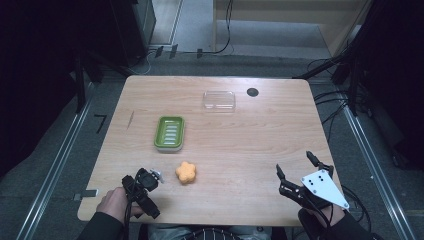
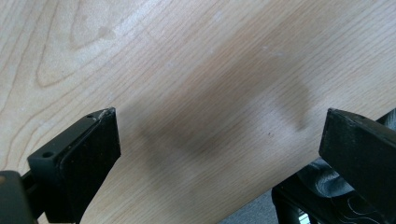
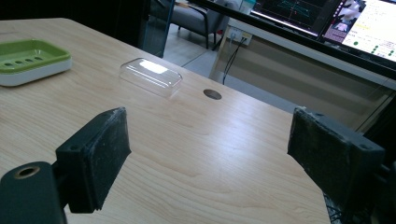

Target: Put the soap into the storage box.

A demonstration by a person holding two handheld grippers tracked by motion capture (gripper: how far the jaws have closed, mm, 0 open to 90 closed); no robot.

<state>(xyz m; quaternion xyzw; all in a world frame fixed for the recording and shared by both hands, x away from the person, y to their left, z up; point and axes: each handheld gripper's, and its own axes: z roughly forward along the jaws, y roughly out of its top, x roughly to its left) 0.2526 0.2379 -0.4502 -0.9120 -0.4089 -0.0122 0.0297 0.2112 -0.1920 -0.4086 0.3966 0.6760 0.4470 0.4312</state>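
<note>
An orange flower-shaped soap [image 1: 186, 172] lies on the wooden table [image 1: 245, 145] toward the front. Behind it sits a green soap dish [image 1: 169, 133] on a white base, which the right gripper view has at far left [image 3: 32, 58]. A clear plastic lid [image 1: 219, 100] rests farther back, and the right gripper view catches it too [image 3: 151, 76]. My left gripper [image 1: 145, 187] is tilted down over the front left of the table, just left of the soap. Its jaws stand wide open over bare wood [image 2: 217, 140]. My right gripper [image 1: 295, 164] is open near the front right corner, holding nothing [image 3: 210, 140].
A dark round cable hole [image 1: 252, 92] is set in the table's back right, beyond the lid. Metal floor rails [image 1: 55, 165] run along both sides of the table. Cables trail on the floor behind. Monitors [image 3: 355, 23] glow beyond the far edge.
</note>
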